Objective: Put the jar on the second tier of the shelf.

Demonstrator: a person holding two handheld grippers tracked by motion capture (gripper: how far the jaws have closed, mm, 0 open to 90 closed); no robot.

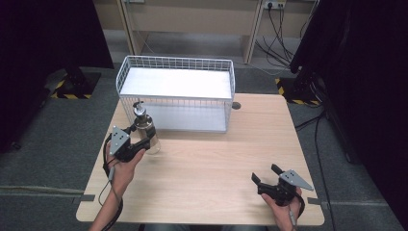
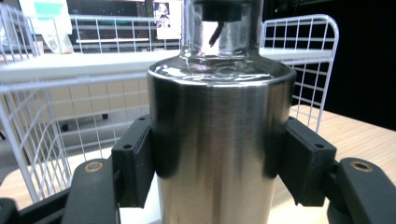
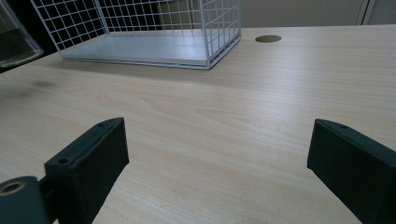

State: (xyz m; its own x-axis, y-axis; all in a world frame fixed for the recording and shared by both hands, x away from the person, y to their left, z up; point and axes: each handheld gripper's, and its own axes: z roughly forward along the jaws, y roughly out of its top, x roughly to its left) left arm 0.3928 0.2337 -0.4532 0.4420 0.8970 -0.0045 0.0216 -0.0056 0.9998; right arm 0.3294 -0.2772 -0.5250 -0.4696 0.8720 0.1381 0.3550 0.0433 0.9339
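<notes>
At the left rear of the worktop [image 1: 207, 163], just in front of the wire basket [image 1: 175, 91], the pump bottle [image 1: 144, 129] stands upright, clamped on both sides of its steel body by the left gripper [image 1: 139, 139]. The right gripper [image 1: 267, 175] hovers well apart at front right, fingers [image 3: 88, 163] spread and empty.

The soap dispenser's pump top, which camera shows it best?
The high view: the soap dispenser shows whole there, pump included, held by the left tool. The left gripper view crops it at the neck; the right gripper view catches just a clear corner.
</notes>
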